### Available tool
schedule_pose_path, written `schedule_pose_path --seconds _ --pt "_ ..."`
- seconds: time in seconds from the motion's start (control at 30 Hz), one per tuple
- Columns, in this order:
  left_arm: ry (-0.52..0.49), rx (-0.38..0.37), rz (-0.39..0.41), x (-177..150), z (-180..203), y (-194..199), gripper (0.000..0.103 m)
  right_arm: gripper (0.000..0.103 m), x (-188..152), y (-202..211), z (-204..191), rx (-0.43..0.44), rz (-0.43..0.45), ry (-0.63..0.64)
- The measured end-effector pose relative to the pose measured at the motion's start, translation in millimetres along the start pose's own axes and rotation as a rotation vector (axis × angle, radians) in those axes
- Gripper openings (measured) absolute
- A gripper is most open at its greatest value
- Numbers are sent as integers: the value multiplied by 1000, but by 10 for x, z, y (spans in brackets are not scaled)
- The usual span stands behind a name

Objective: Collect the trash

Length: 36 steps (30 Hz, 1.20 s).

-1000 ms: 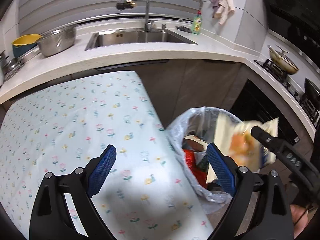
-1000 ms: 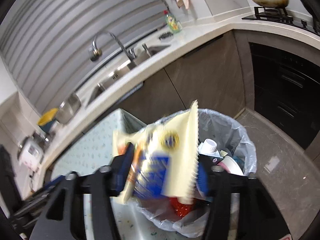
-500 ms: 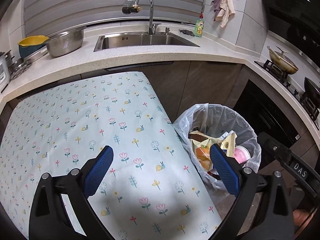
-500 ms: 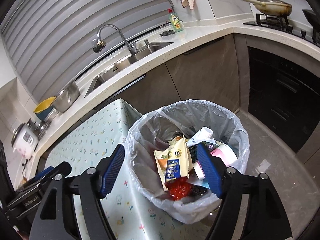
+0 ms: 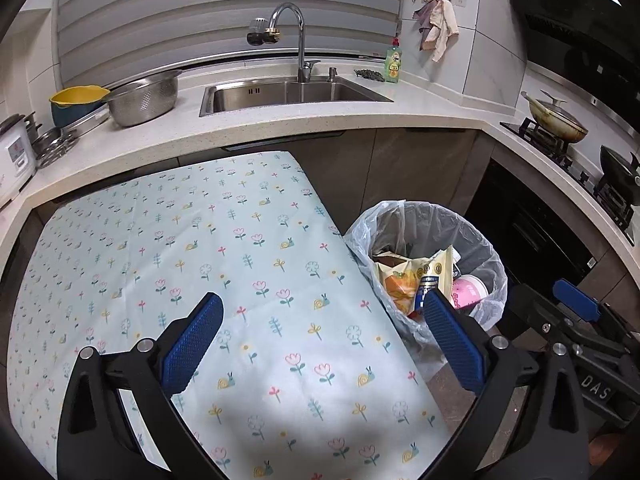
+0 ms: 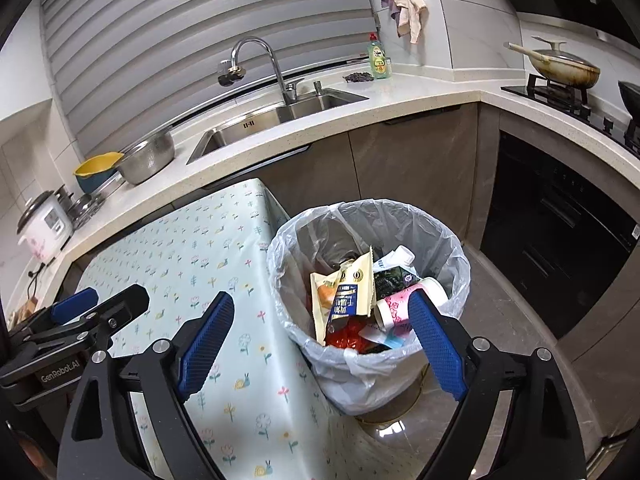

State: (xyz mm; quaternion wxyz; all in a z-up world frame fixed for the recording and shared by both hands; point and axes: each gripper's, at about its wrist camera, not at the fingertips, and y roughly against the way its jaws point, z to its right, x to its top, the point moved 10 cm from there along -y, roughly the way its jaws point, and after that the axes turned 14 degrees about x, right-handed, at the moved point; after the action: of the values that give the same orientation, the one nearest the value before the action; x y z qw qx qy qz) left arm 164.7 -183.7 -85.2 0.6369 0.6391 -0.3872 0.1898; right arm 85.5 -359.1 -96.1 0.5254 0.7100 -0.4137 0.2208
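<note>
A round bin lined with a clear plastic bag (image 6: 452, 256) is seen on the floor just right of the table covered in a pale flowered cloth (image 5: 224, 264). Inside the bin, a cream and blue snack packet (image 6: 352, 292) is propped upright against a pink and white cup (image 6: 400, 304), a white-capped carton (image 6: 394, 260) and red wrapping (image 6: 348, 336).

The left gripper (image 5: 320, 340) is held over the near part of the cloth, its blue-padded jaws opening with nothing between them. The right gripper (image 6: 320, 340) is held above the bin's near rim, its jaws likewise opening and empty.

On the far counter, a steel colander (image 5: 144, 96) and a yellow bowl (image 5: 78, 98) are set left of the steel sink (image 5: 292, 94).
</note>
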Motion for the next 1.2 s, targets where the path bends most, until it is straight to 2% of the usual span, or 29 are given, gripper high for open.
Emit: schedule_pose_path --seconds 0.1,0.47,0.9,1.2 --pt "0 11 1 -64 -48 72 96 96 -64 70 -84 -4 -9 34" --pt "18 29 0 -219 -158 258 96 96 -258 262 -208 -24 -36 72" --pt "19 44 -23 -392 -135 300 96 96 -380 338 -264 -37 -51 98" --pt "24 95 -17 -486 -203 280 96 96 -501 369 -253 -59 -57 114"
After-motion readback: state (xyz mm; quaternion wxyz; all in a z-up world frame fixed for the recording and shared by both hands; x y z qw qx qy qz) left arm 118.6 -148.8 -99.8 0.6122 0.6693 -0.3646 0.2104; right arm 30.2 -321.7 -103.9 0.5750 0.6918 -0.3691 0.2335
